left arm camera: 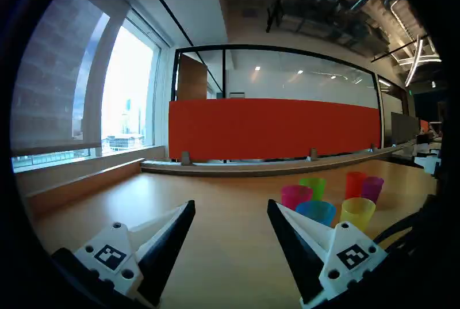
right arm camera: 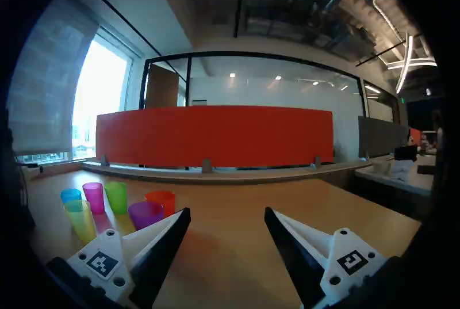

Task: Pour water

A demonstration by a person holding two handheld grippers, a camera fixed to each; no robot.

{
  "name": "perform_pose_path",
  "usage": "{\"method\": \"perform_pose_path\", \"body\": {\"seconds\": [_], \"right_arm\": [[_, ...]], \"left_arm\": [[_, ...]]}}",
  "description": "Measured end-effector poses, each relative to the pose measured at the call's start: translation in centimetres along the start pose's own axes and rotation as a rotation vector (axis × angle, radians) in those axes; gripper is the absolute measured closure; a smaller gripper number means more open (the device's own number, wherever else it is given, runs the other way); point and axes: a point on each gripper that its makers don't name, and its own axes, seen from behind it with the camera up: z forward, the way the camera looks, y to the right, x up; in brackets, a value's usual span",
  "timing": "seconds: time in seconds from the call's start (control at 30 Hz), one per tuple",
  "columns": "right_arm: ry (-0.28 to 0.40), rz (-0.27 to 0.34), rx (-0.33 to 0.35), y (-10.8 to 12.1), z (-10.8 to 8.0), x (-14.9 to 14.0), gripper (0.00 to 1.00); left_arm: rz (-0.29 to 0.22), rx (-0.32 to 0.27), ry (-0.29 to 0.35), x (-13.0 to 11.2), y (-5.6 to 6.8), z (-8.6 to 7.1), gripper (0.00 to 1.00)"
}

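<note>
While six coloured cups (left arm camera: 315, 211) stand clustered on the table (left arm camera: 230, 251), both claws hover low and level.
Fingers spread apart and empty, the left claw (left arm camera: 230, 202) sits just left of the cups, the right claw (right arm camera: 226, 210) just right of them.

6 cups (left arm camera: 316, 211) stand right of the left claw (left arm camera: 230, 202); open tabletop (left arm camera: 230, 263) lies straight ahead.

My left gripper (left arm camera: 230, 204) sits low over the wooden desk (left arm camera: 230, 263), jaws wide apart, with six coloured cups (left arm camera: 316, 211) clustered ahead to the right, before a red screen (left arm camera: 270, 128).
</note>
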Motion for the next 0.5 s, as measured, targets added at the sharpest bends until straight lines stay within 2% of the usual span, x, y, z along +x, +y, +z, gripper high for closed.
{"method": "perform_pose_path", "body": {"seconds": [0.27, 0.5], "right_arm": [[-0.018, 0.02, 0.007, -0.2, 0.2, 0.1, 0.0], [-0.014, 0.006, 0.013, -0.1, 0.7, 3.0, 0.0]], "left_arm": [[0.018, 0.008, 0.021, 1.8, -0.6, -0.1, 0.07], [-0.007, -0.006, 0.013, 4.0, -0.6, 0.3, 0.07]]}}
